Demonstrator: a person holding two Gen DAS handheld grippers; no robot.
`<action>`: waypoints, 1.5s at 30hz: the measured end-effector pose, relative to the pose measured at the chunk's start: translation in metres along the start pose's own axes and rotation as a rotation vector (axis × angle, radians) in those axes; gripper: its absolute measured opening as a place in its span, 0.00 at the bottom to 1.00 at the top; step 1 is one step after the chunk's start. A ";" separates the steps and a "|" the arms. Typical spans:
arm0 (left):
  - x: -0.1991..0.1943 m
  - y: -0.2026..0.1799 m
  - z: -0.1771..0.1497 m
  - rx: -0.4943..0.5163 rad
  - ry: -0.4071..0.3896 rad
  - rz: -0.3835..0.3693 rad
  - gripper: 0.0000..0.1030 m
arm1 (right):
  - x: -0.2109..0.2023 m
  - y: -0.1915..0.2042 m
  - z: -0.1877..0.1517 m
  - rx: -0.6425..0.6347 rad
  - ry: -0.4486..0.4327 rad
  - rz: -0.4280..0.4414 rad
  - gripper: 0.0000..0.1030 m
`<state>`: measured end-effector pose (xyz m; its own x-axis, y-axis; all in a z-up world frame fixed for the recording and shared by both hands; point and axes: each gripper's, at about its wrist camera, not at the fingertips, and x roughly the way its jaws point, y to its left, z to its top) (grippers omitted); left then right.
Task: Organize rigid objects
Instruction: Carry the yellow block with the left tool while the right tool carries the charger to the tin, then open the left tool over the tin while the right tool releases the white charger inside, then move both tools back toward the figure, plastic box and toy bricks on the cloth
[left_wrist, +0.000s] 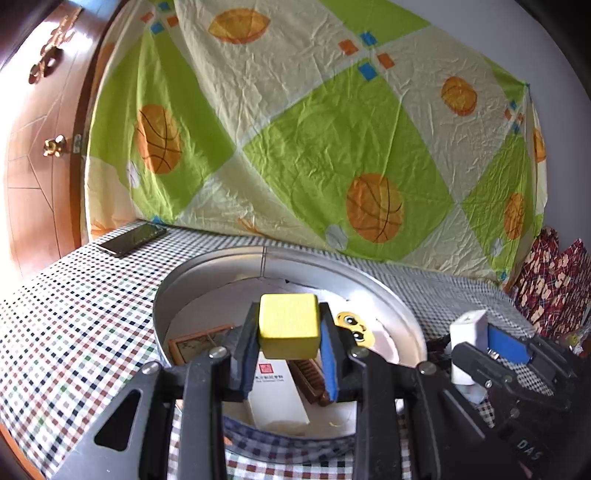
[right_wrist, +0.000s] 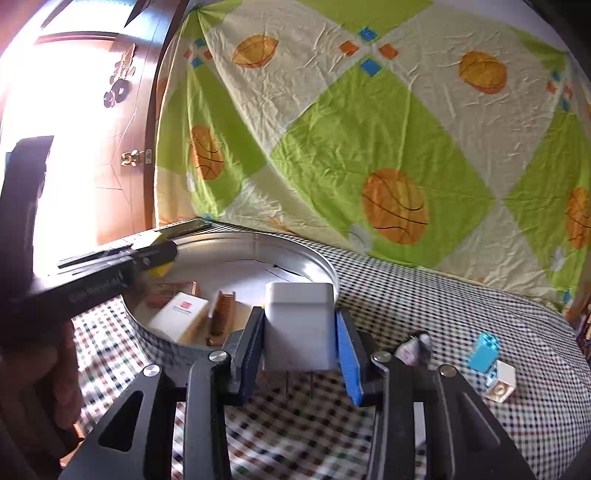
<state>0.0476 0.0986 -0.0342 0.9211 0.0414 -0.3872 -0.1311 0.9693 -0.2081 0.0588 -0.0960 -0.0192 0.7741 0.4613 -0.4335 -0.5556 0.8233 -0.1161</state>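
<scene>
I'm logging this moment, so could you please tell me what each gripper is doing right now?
Left gripper: closed on the yellow block, above the metal tray.
Right gripper: closed on the white charger, beside the tray.

A round metal tray (left_wrist: 388, 291) lies on a checked tablecloth (left_wrist: 74, 314) ahead of the left gripper (left_wrist: 288, 332), whose yellow wooden cube (left_wrist: 289, 326) hangs over it. A white rectangular box (left_wrist: 275, 398) and brown wooden comb (left_wrist: 308, 376) lie inside; a black phone (left_wrist: 133, 239) lies beyond, far left.

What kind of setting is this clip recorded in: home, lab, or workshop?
Most likely a room in a home. A wooden door with a brass handle stands at left, a basketball-print bedsheet hangs as a backdrop, and a checked tablecloth covers the surface under the round metal tin.
</scene>
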 end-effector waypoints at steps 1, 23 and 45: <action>0.005 0.003 0.003 -0.003 0.017 -0.005 0.27 | 0.006 0.001 0.007 0.010 0.011 0.027 0.39; 0.061 0.037 0.031 0.048 0.161 0.166 0.82 | 0.091 -0.002 0.042 0.181 0.107 0.100 0.66; 0.007 -0.041 -0.017 0.058 0.098 0.070 0.98 | -0.010 -0.081 -0.018 0.149 0.082 -0.040 0.68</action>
<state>0.0535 0.0550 -0.0439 0.8698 0.0887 -0.4853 -0.1700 0.9774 -0.1259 0.0910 -0.1731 -0.0216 0.7640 0.4037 -0.5033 -0.4691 0.8831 -0.0037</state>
